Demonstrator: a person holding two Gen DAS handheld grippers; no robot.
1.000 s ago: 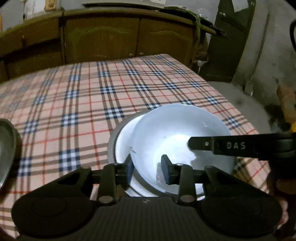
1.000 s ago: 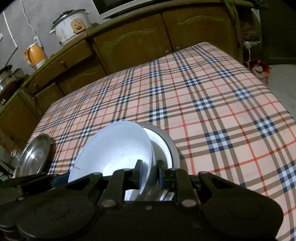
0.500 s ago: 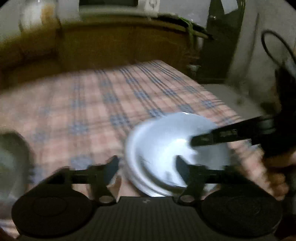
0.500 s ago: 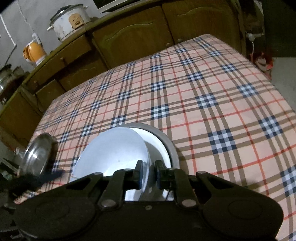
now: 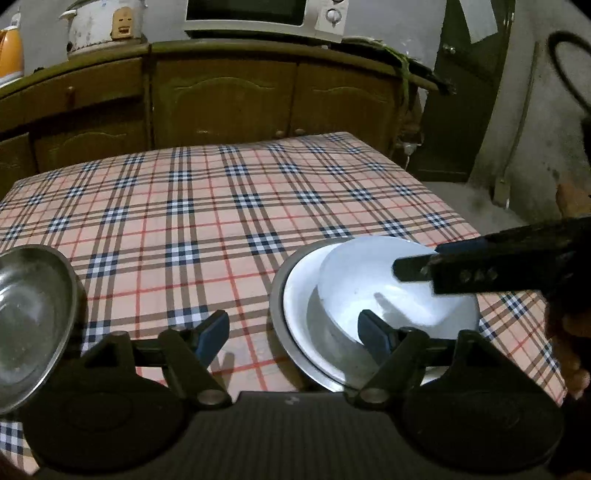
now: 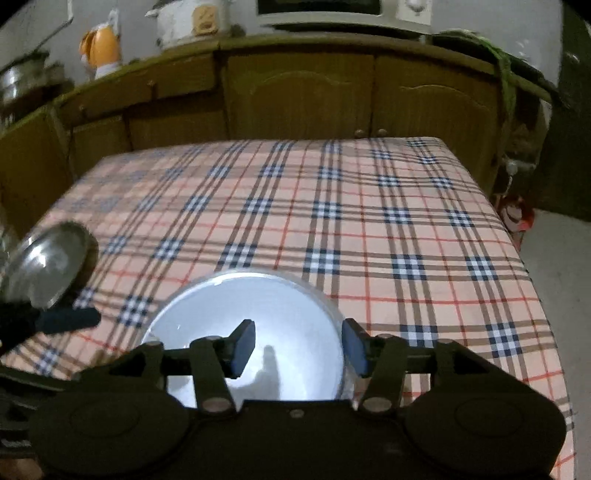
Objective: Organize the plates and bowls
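Observation:
A white bowl (image 5: 391,284) sits in a white plate (image 5: 299,291) on a metal plate (image 5: 277,317), near the front right of the plaid table. It also shows in the right wrist view (image 6: 255,325). My left gripper (image 5: 293,334) is open and empty, just left of and above the stack. My right gripper (image 6: 299,347) is open and empty above the bowl; one of its fingers (image 5: 417,267) reaches over the bowl in the left wrist view. A steel bowl (image 5: 29,317) stands at the front left, also in the right wrist view (image 6: 48,266).
The plaid tablecloth (image 5: 207,206) covers the table. Wooden cabinets (image 5: 221,99) stand behind it with a rice cooker (image 5: 103,26), a microwave (image 5: 258,16) and an orange kettle (image 6: 101,50). The floor drops off at the table's right edge (image 6: 517,243).
Both grippers have let go of the white bowl and opened. Both have pulled back and up; the bowl now rests in the plates.

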